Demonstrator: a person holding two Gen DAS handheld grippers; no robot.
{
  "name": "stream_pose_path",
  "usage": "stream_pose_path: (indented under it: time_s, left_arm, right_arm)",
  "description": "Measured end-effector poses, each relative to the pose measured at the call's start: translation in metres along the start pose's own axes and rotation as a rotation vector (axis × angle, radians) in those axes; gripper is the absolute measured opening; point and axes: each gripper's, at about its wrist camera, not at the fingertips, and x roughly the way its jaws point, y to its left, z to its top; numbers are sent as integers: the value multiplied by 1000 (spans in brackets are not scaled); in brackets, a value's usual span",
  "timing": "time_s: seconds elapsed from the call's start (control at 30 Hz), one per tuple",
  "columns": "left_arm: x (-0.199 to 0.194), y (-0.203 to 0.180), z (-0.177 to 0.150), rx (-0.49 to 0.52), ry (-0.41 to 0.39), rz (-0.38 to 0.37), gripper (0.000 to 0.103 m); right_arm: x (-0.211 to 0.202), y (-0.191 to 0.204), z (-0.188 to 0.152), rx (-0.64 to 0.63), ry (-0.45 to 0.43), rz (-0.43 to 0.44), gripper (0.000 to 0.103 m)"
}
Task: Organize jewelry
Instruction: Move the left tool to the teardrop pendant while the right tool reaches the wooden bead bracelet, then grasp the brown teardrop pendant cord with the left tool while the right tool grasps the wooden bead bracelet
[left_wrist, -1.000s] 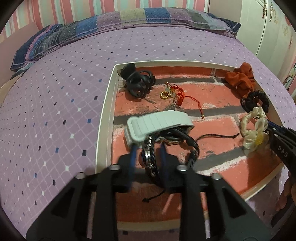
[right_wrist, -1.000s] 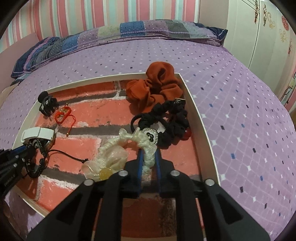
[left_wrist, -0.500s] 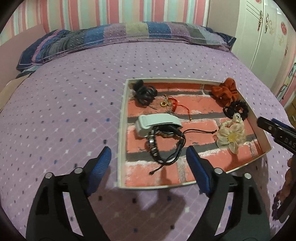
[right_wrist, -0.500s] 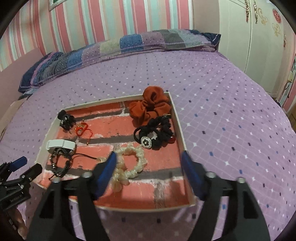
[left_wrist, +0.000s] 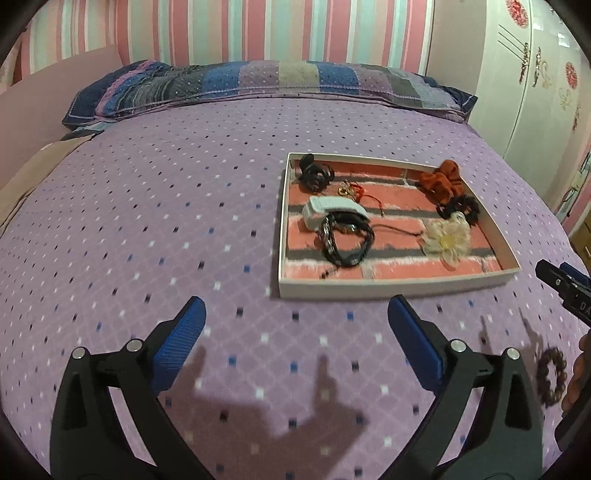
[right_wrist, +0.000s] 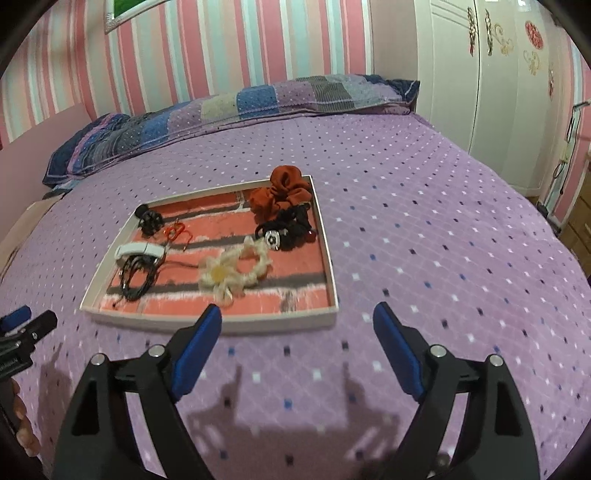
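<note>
Left gripper: jaws opening, nothing between them, over the bedspread.
Right gripper: jaws opening, empty.
Jewelry: black bracelets, white band and flower scrunchie lie in the tray.
Risk: a beaded bracelet lies outside the tray; reaching for it with the right gripper could nudge the tray's corner.

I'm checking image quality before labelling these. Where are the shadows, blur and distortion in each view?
Left wrist view: the left gripper casts dark finger shadows on the bedspread; fisheye bends the tray edges; corners are vignetted. Right wrist view: the right gripper throws similar shadows; the near bedspread pattern is smeared, the cream flower scrunchie slightly soft.
</note>
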Motion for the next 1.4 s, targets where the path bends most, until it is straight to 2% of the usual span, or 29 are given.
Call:
stream_pose_path:
  time_s: [0.37,0.57,0.73,0.83,1.07,1.23,1.4]
  left_arm:
    - [-54,2,-68,-30,-25,-35,97]
    - [-59,-9,-110,-11,17,-25,97]
    - [-54,-21,-138,18,40,-13,97]
    - [-50,-26,-149,44,45,7,97]
    - [-45,-27,-154,47,45,-13,97]
    - [-43,-27,-162,49,53,-32,97]
    - [-40,-26,-162,42,61,-46,97]
  right_arm:
    - [-66,-21,-68,-93,-65,-86,83]
    - [-89,-48,-106,-67,-81,-136,83]
    - [-87,-65,-125,-45,-61,-177,83]
    - [-86,-74,-130,-26,-54,-188,83]
    - [-73,-95,-124,20,-33,-210,83]
    - [-55,-102,-124,43,13,-199,82]
    - [-44,-101,-125,34,50,-185,73]
